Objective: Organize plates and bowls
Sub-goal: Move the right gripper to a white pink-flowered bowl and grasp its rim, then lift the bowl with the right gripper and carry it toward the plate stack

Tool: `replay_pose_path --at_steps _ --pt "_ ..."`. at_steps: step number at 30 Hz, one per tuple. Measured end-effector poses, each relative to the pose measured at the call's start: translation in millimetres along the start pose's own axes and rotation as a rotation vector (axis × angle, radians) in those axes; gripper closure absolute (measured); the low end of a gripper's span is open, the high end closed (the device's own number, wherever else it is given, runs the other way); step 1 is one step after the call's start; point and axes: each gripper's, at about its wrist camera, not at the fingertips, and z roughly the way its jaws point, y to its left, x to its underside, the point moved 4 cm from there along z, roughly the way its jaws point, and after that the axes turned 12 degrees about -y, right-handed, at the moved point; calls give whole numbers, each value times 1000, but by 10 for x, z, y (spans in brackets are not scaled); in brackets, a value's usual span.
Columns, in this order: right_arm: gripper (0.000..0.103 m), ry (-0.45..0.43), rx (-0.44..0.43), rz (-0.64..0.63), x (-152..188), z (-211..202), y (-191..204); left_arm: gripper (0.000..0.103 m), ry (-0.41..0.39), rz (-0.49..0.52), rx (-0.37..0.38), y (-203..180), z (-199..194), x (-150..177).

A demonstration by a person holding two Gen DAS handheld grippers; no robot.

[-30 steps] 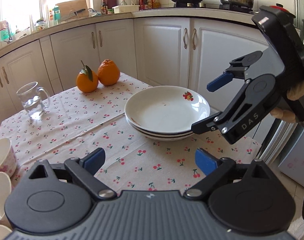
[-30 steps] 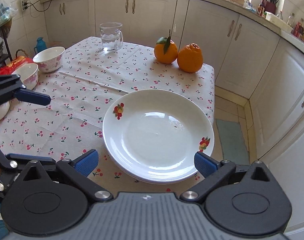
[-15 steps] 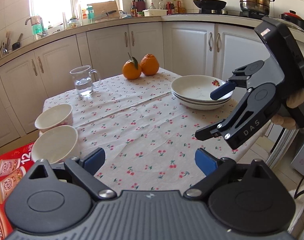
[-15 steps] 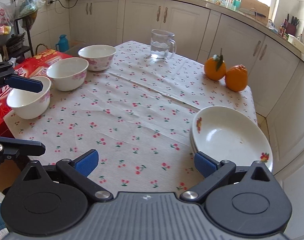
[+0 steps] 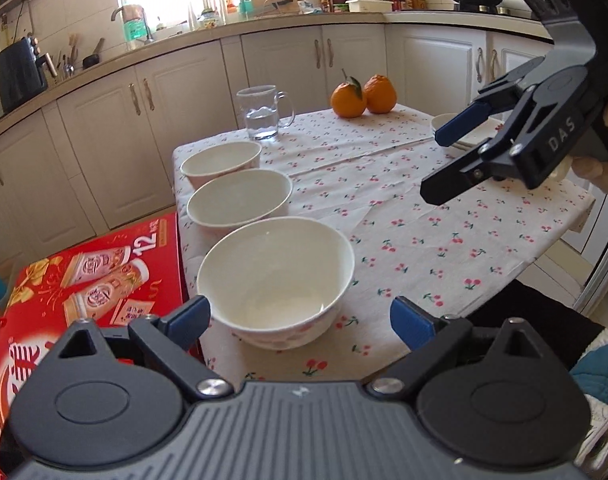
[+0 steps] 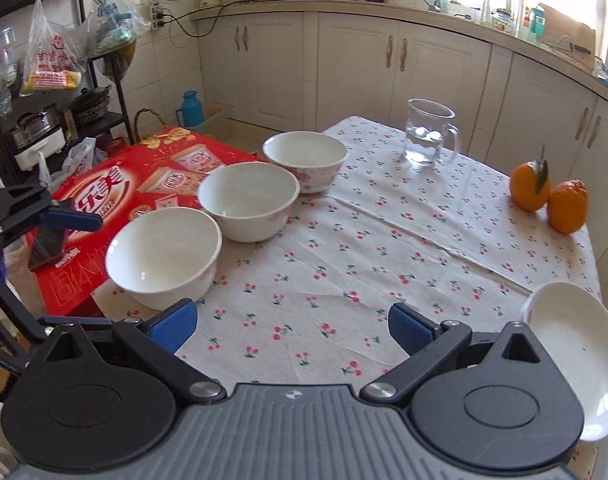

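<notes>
Three white bowls stand in a row along the table's left edge: the nearest bowl [image 5: 276,280], the middle bowl [image 5: 240,198] and the far bowl [image 5: 222,162]. My left gripper [image 5: 302,320] is open, with the nearest bowl just ahead of its blue pads and not touched. My right gripper [image 6: 294,326] is open too and hangs over bare tablecloth, with the nearest bowl [image 6: 164,252] off its left pad. A stack of white flowered plates [image 6: 571,340] lies at the table's right corner. In the left wrist view the right gripper partly hides these plates [image 5: 477,136].
A glass mug of water [image 5: 264,114] and two oranges [image 5: 361,96] stand at the table's far side. A red carton [image 5: 92,280] sits against the table's left edge, below the bowls. White cabinets run behind. A cherry-print cloth [image 6: 383,248] covers the table.
Both grippers have swung left across the table, away from the plate stack and over to the row of bowls. Both have stayed open and empty.
</notes>
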Motion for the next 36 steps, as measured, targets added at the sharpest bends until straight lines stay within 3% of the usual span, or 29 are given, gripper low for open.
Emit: replay_pose_path --at_steps 8,12,27,36 --pt "3 36 -165 -41 -205 469 370 7 17 -77 5 122 201 164" --pt "10 65 -220 -34 -233 692 441 7 14 -76 -5 113 265 171" --pt "32 116 -301 40 -132 1080 400 9 7 -73 -26 128 373 140" --pt "38 129 -317 39 -134 1124 416 12 5 -77 -26 147 370 137"
